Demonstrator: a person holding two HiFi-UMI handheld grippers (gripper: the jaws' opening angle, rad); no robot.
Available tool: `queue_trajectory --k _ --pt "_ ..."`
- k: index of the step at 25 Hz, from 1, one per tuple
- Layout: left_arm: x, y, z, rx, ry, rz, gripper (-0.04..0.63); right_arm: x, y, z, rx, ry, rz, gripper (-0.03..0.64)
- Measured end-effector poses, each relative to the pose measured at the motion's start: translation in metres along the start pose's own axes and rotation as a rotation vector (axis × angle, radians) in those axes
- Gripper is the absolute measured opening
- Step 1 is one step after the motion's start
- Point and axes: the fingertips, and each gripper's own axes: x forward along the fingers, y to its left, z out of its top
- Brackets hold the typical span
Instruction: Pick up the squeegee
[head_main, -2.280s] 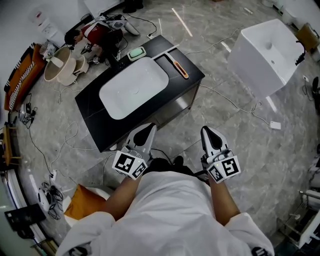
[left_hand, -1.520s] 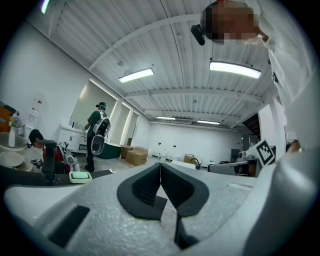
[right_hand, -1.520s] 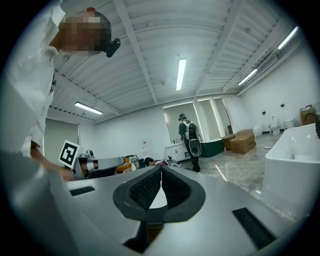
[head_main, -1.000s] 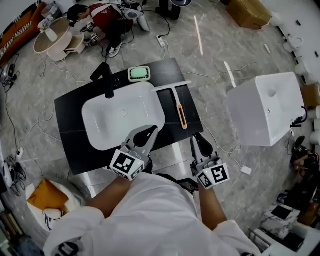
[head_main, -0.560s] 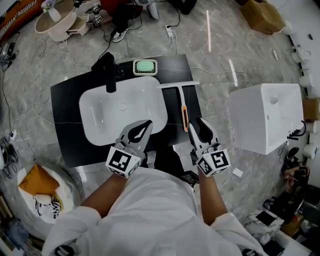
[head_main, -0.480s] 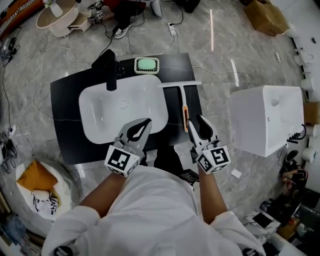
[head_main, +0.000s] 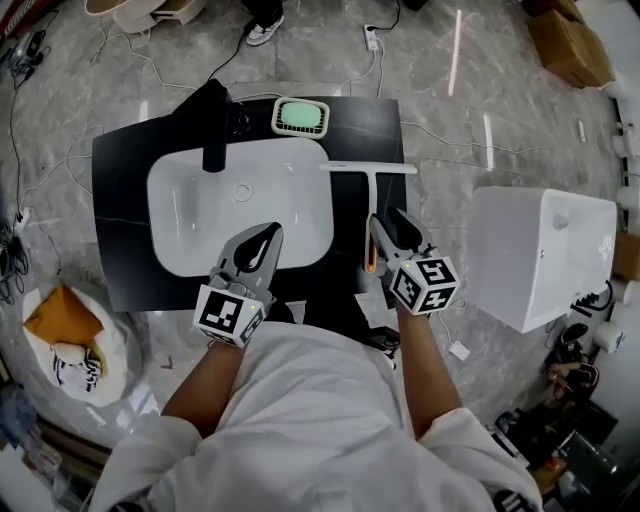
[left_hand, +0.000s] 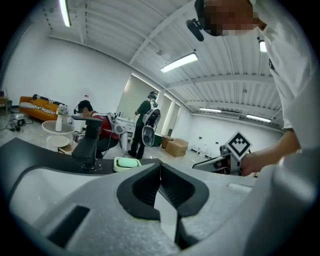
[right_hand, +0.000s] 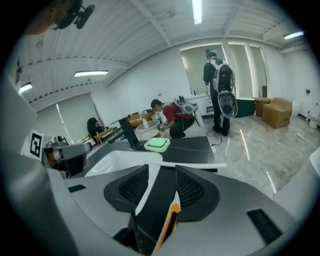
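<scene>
The squeegee (head_main: 368, 190) lies on the black countertop (head_main: 120, 200) right of the white sink (head_main: 180, 215), its white blade at the far end and its orange handle toward me. My right gripper (head_main: 390, 220) hovers over the near end of the handle. Its jaws are opening, and the pads do not press on anything. In the right gripper view the orange handle (right_hand: 169, 225) runs under the gap between the jaws (right_hand: 161, 169), with the blade (right_hand: 192, 165) beyond. My left gripper (head_main: 266, 234) is shut and empty over the sink's front rim, its tips meeting (left_hand: 160, 164).
A black faucet (head_main: 212, 125) and a green soap in a white dish (head_main: 300, 116) stand at the back of the counter. A white box-like fixture (head_main: 545, 260) sits on the floor to the right. Cables and an orange bag (head_main: 55, 315) lie at the left. People are in the background.
Both grippers moved forward and down over the counter. The right jaws went from shut to open and now sit over the squeegee handle.
</scene>
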Motion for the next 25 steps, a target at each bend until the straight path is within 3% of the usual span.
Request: queue_trajectory --k 10,25 --pt "0.025 0.01 -0.015 -0.078 -0.017 0.083 0.017 0.05 -0.045 -0.035 0.051 0.165 0.003 0.146" --pt "0.042 -0.006 -0.034 -0.125 -0.001 0.042 0.017 0.08 -0.056 -0.062 0.075 0.318 0.002 0.146"
